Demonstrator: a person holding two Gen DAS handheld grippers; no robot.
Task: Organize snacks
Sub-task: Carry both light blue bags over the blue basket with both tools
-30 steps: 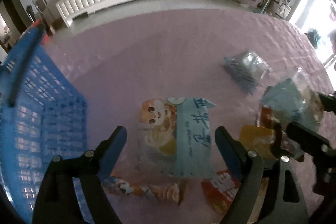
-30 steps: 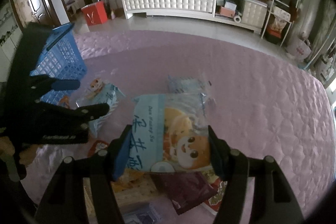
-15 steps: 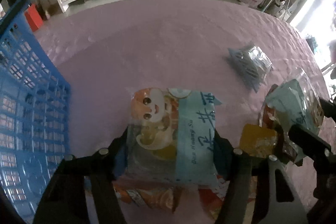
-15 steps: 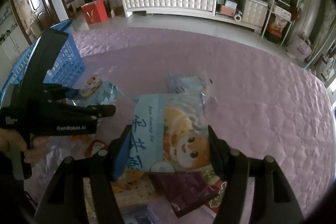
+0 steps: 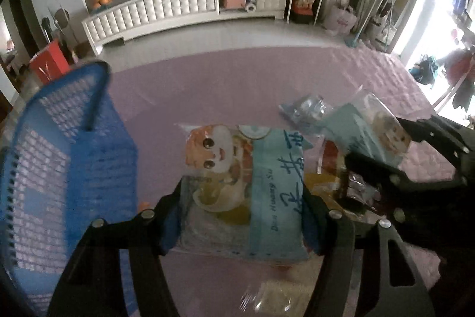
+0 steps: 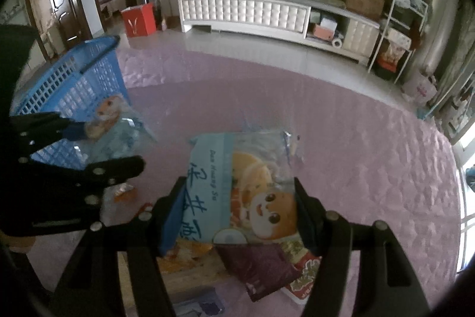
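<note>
My left gripper (image 5: 242, 214) is shut on a light-blue snack bag with a cartoon face (image 5: 246, 183), held lifted above the pink quilted surface beside the blue basket (image 5: 59, 168). My right gripper (image 6: 239, 208) is shut on a second, matching light-blue cartoon bag (image 6: 243, 186), also lifted. In the right wrist view the left gripper (image 6: 92, 147) shows at the left with its bag (image 6: 115, 124) in front of the basket (image 6: 68, 85). In the left wrist view the right gripper (image 5: 383, 150) and its bag (image 5: 365, 132) appear at the right.
More snack packets lie on the pink quilt (image 6: 356, 144): a maroon pouch (image 6: 261, 266), a red-and-white packet (image 6: 305, 272), an orange packet (image 6: 124, 192) and a silvery bag (image 5: 305, 109). A white low cabinet (image 6: 267, 14) and a red box (image 6: 139, 20) stand on the far floor.
The left gripper closed on the cartoon bag that lay on the quilt and lifted it up, nearer the blue basket. The right gripper kept its bag, almost still.
</note>
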